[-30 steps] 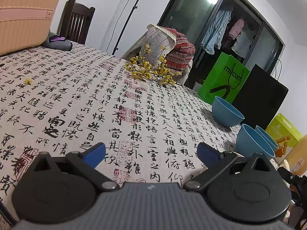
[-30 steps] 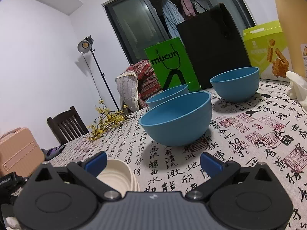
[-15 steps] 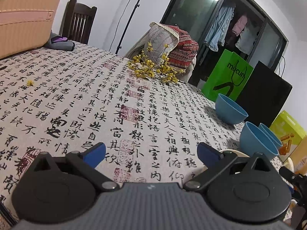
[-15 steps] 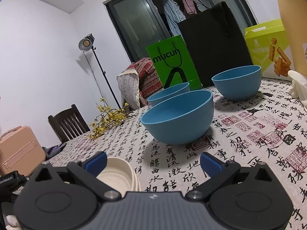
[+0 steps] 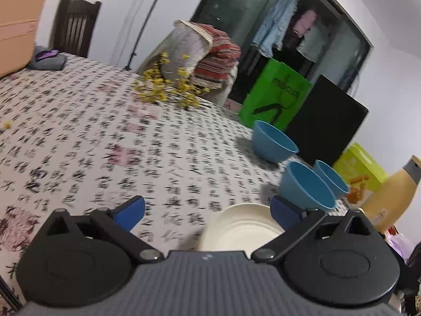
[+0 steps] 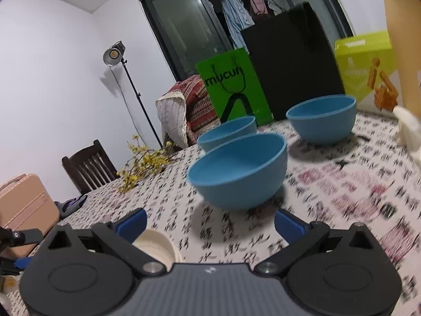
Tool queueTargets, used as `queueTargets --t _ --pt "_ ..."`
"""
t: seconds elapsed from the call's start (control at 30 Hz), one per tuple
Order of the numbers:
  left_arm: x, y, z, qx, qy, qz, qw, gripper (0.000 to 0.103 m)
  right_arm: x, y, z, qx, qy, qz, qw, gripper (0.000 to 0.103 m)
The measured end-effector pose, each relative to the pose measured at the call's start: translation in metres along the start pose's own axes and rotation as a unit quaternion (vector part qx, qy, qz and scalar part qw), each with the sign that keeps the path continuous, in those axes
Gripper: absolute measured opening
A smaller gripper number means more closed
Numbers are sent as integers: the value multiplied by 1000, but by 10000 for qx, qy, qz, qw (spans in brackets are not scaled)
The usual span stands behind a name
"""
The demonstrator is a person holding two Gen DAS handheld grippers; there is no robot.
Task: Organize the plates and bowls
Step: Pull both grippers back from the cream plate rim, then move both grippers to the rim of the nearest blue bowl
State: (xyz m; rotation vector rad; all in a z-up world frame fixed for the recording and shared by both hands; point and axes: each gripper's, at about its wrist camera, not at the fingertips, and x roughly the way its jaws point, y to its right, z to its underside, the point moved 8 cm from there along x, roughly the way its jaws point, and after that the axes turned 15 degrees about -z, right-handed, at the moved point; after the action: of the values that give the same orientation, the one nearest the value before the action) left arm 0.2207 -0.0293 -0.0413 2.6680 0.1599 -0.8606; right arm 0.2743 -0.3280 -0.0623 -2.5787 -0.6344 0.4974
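3 blue bowls sit apart on my counter point(image 6: 329, 194): in the right wrist view the nearest blue bowl point(image 6: 238, 175) is at centre, a second blue bowl point(image 6: 227, 131) just behind it and a third blue bowl point(image 6: 322, 118) toward the upper right. The cream plates point(image 5: 243, 230) lie low in the left wrist view. My left gripper point(image 5: 208, 208) is spread wide and empty, with those plates just ahead of its right finger; my right gripper point(image 6: 210, 221) is wide and empty too, facing the nearest bowl.

My worry is clipping the plate rim with that close finger and skidding the stack on the cloth. The bowls' round walls could slip from a shallow pinch.

The counter wears a calligraphy-print cloth with yellow flower sprigs point(image 5: 168, 89); a green bag point(image 5: 276, 97) and a glass door stand behind, upper right.
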Motion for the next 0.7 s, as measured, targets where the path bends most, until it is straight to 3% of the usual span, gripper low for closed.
queueTargets --t 0.17,0.47,0.7 --pt "-6 39 -11 235 -191 323 9990 103 -9 10 -25 10 -14 31 10000 103" --pt "-4 115 -40 776 -323 590 9947 103 -18 48 -73 385 -55 296 9988 103" --pt "25 163 -57 983 -600 520 9920 103 -3 73 -103 644 -72 626 9959 103"
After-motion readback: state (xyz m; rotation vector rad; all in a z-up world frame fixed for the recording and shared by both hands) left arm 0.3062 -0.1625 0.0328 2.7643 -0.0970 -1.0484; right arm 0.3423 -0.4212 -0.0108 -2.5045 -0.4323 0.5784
